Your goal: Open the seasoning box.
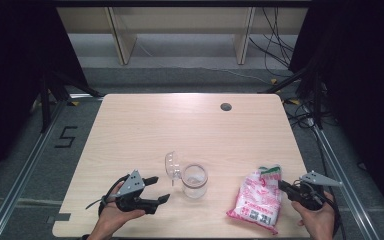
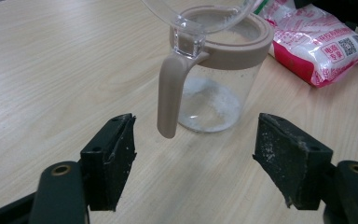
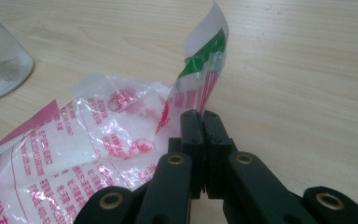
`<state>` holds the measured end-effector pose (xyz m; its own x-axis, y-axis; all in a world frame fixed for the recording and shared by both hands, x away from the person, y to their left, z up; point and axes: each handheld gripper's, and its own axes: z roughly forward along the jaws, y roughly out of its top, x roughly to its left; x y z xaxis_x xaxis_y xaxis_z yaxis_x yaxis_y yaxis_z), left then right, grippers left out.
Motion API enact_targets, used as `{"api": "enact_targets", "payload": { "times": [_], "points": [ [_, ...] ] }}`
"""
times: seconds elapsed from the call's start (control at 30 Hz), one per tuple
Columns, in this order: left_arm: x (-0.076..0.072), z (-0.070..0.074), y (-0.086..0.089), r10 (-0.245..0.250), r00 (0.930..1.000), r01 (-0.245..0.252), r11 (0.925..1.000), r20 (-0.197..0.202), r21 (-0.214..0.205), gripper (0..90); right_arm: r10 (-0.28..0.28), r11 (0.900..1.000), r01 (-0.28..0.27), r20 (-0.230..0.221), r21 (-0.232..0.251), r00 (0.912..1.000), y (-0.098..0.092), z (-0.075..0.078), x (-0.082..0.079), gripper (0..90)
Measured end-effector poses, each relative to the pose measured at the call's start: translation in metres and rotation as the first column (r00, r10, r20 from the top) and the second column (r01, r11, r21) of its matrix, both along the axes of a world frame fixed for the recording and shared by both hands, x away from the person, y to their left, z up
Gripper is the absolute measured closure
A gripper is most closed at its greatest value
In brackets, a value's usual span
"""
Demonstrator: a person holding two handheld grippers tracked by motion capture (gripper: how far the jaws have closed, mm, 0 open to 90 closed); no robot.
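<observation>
A clear jar [image 1: 195, 181] with a tan rim stands at the front middle of the table, its clear flip lid [image 1: 172, 165] standing open on the left side. In the left gripper view the jar [image 2: 214, 93] holds a thin layer of white grains, and its tan handle hangs toward me. My left gripper [image 1: 161, 188] lies just left of the jar, jaws open [image 2: 196, 135] with nothing between them. A pink-and-white printed bag [image 1: 257, 200] of white grains lies at the front right. My right gripper [image 1: 281, 184] is shut [image 3: 198, 116] on the bag's [image 3: 98, 135] upper edge, which stands up from the jaw tips.
The wooden table [image 1: 145, 125] has a dark round grommet [image 1: 225, 106] near its far edge. Its front edge runs just below both hands. Black frame legs and loose cables [image 1: 280, 55] lie on the floor beyond and to the right.
</observation>
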<state>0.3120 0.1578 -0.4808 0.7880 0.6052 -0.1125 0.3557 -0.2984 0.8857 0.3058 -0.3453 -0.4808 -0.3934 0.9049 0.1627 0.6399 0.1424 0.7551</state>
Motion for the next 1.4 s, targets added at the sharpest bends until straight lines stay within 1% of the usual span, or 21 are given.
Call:
{"api": "enact_targets", "payload": {
  "times": [0.07,0.13,0.17,0.2,0.27,0.3,0.4,0.43,0.57,0.63,0.73,0.93,1.0,1.03,1.07,1.1,1.13,1.2,1.23,1.27,1.4],
  "points": [
    [-0.001,-0.001,-0.002,-0.006,1.0,0.006,1.0,-0.004,-0.004,28.4,-0.023,0.9995,0.023,-0.006,0.02,0.9997,-0.001,-0.001,-0.006,90.0],
    [-0.001,-0.002,-0.003,-0.02,0.9998,0.02,0.9998,-0.001,0.003,28.3,0.007,0.9999,-0.007,0.031,0.007,0.9995,-0.006,-0.002,-0.007,89.9],
    [0.0,-0.001,-0.001,-0.025,0.9997,0.025,0.9986,0.005,0.046,28.2,-0.023,0.9993,0.023,0.003,0.029,0.9997,-0.003,-0.001,-0.011,89.8],
    [-0.001,-0.001,-0.004,-0.017,0.9998,0.017,0.9998,-0.006,0.013,28.2,-0.009,0.9999,0.008,0.04,0.009,0.9992,-0.006,-0.002,-0.01,89.4],
    [-0.001,-0.002,-0.004,-0.029,0.9996,0.029,0.9994,-0.003,0.017,28.1,-0.046,0.998,0.046,0.016,0.043,0.9988,-0.003,-0.003,-0.012,83.3],
    [-0.001,-0.002,-0.004,-0.03,0.9995,0.03,0.9994,-0.002,0.017,28.1,-0.026,0.9992,0.024,0.037,0.033,0.999,-0.006,-0.004,-0.009,80.4],
    [0.0,-0.002,-0.005,-0.017,0.9998,0.017,0.9998,-0.011,-0.004,28.1,-0.054,0.996,0.055,-0.013,0.071,0.9985,-0.002,-0.008,-0.008,71.6],
    [0.0,-0.002,-0.004,-0.023,0.9997,0.023,0.9997,-0.008,0.01,28.1,-0.029,0.998,0.029,0.007,0.056,0.9995,-0.004,-0.01,-0.005,69.0],
    [0.0,-0.001,-0.005,-0.022,0.9997,0.023,0.9996,-0.007,0.015,28.1,-0.041,0.9965,0.042,-0.019,0.072,0.999,-0.001,-0.014,0.002,63.2],
    [-0.001,-0.002,-0.005,-0.028,0.9996,0.028,0.9995,-0.005,0.014,28.1,-0.062,0.9899,0.072,-0.083,0.122,0.9946,0.005,-0.013,0.001,62.6],
    [-0.001,-0.002,-0.006,-0.029,0.9996,0.029,0.9994,-0.006,0.021,28.1,-0.025,0.996,0.029,-0.046,0.085,0.9986,0.003,-0.018,0.008,61.5],
    [-0.001,-0.003,-0.009,-0.032,0.9994,0.033,0.9994,-0.01,0.012,28.1,-0.035,0.9919,0.048,-0.111,0.117,0.9932,0.01,-0.021,0.014,62.7],
    [-0.001,-0.003,-0.008,-0.033,0.9994,0.033,0.9992,-0.007,0.021,28.1,-0.006,0.9958,0.013,-0.075,0.09,0.9972,0.008,-0.024,0.017,63.4],
    [-0.001,-0.003,-0.008,-0.041,0.9992,0.041,0.9987,-0.003,0.029,28.1,-0.025,0.9924,0.038,-0.109,0.117,0.9937,0.011,-0.023,0.016,63.7],
    [-0.001,-0.003,-0.008,-0.039,0.9992,0.039,0.9988,-0.004,0.028,28.1,0.003,0.9941,0.007,-0.09,0.108,0.9959,0.008,-0.024,0.018,63.9],
    [-0.001,-0.003,-0.009,-0.034,0.9994,0.035,0.9993,-0.009,0.017,28.1,-0.02,0.9912,0.036,-0.122,0.128,0.9924,0.011,-0.023,0.016,64.0],
    [-0.001,-0.003,-0.009,-0.031,0.9995,0.032,0.9994,-0.01,0.012,28.1,0.002,0.993,0.01,-0.101,0.118,0.9949,0.009,-0.025,0.019,64.3],
    [-0.001,-0.003,-0.009,-0.038,0.9993,0.039,0.999,-0.005,0.024,28.1,-0.013,0.9891,0.032,-0.132,0.144,0.9912,0.011,-0.025,0.018,64.6],
    [-0.001,-0.003,-0.009,-0.042,0.9991,0.042,0.9988,-0.003,0.025,28.1,0.002,0.9927,0.011,-0.107,0.12,0.9942,0.008,-0.026,0.021,65.1],
    [-0.001,-0.003,-0.009,-0.041,0.9991,0.041,0.9988,-0.003,0.026,28.1,-0.019,0.9902,0.038,-0.138,0.134,0.9902,0.01,-0.025,0.02,65.3],
    [-0.001,-0.003,-0.01,-0.04,0.9991,0.04,0.999,-0.009,0.017,28.0,0.0,0.9933,0.012,-0.108,0.115,0.9942,0.007,-0.027,0.023,66.1]
  ]
}}
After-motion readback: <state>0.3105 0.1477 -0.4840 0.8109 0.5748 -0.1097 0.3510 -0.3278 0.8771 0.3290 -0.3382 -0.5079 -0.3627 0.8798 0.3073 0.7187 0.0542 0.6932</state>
